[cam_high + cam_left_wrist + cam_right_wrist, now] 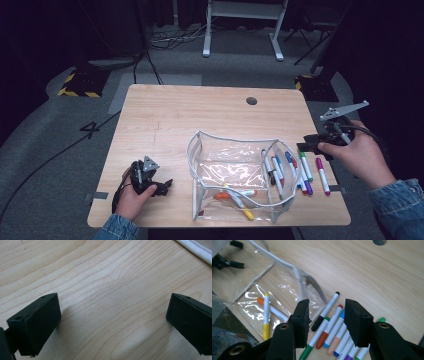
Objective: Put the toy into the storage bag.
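From the high view, the clear plastic zip pouch with a white rim (pixel 235 175) blurs the markers lying inside it, so you can make out orange and yellow caps but little else; the row of loose markers with white barrels and coloured caps (pixel 300 172) is partly cut off by the pouch's right wall. In your right gripper view the lower ends of those markers run out of frame behind the jaws.

You are working on a light wooden table (pixel 200 110) with a round cable hole near its far edge, on grey carpet in a dark room; a white frame stands beyond.

Your right gripper (pixel 325 315) hangs above the loose markers with its jaws apart and nothing between them; the markers lie just below and ahead, beside the pouch. Your left gripper (pixel 112 315) has its jaws spread wide over bare wood, gripping nothing, with the pouch's white rim near the view's upper right corner.
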Demonstrator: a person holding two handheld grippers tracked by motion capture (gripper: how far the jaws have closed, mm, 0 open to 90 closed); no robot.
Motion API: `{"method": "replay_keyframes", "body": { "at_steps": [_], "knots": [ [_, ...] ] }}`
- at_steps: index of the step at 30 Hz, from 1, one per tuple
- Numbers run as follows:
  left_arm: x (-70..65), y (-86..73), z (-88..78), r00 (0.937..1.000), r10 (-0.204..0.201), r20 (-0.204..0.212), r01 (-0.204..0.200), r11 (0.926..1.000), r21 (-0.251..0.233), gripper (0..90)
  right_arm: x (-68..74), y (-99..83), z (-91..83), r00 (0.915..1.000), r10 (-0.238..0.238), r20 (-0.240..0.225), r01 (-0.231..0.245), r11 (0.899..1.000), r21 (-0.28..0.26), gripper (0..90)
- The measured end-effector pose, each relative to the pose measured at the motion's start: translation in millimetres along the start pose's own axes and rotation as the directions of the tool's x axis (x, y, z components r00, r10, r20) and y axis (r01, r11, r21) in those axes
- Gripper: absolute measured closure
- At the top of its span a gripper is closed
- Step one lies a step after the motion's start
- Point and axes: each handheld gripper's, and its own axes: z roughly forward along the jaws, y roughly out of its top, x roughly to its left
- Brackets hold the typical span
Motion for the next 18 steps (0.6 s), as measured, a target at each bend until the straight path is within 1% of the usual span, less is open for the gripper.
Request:
{"method": "replay_keyframes", "body": {
  "at_steps": [2, 4, 7, 8, 9, 11, 13, 14, 18],
  "knots": [
    [0.0, -0.1, 0.1, 1.0, 0.0, -0.001, 0.0, 1.0, -0.002, 0.1, -11.4, -6.6, -1.6, 0.9992, 0.034, 0.022, -0.034, 0.999, -0.007, 56.1],
    [-0.1, 0.0, 0.1, 1.0, 0.0, -0.001, 0.0, 1.0, -0.001, 0.1, -23.1, -13.7, -1.2, 0.9963, 0.06, 0.061, -0.06, 0.998, -0.008, 56.1],
    [0.0, 0.0, 0.0, 1.0, 0.0, 0.0, 0.0, 1.0, 0.0, 0.1, -42.0, -27.3, 3.9, 0.9881, 0.099, 0.118, -0.1, 0.995, 0.008, 56.1],
    [-0.1, -0.1, 0.1, 1.0, 0.0, -0.001, 0.0, 1.0, -0.001, 0.1, -46.1, -30.7, 5.7, 0.9861, 0.107, 0.127, -0.109, 0.994, 0.01, 56.1],
    [0.0, 0.0, 0.0, 1.0, 0.0, 0.0, 0.0, 1.0, 0.0, 0.1, -52.3, -36.4, 9.1, 0.982, 0.124, 0.143, -0.127, 0.992, 0.014, 56.1],
    [0.0, 0.0, 0.0, 1.0, 0.0, 0.0, 0.0, 1.0, 0.0, 0.1, -60.6, -44.3, 14.9, 0.9768, 0.139, 0.163, -0.144, 0.989, 0.02, 56.1],
    [0.1, 0.0, 0.0, 1.0, 0.001, 0.001, -0.001, 1.0, 0.001, 0.1, -69.3, -53.3, 22.7, 0.972, 0.159, 0.173, -0.167, 0.986, 0.03, 56.2],
    [-0.1, -0.1, 0.3, 1.0, -0.001, -0.001, 0.001, 1.0, -0.004, 0.0, -73.8, -58.8, 27.8, 0.9677, 0.178, 0.178, -0.188, 0.981, 0.038, 56.3],
    [-0.1, -0.1, 0.3, 1.0, -0.001, -0.001, 0.001, 1.0, -0.003, 0.1, -85.5, -74.1, 44.3, 0.9587, 0.207, 0.195, -0.224, 0.972, 0.068, 56.2]
  ]
}}
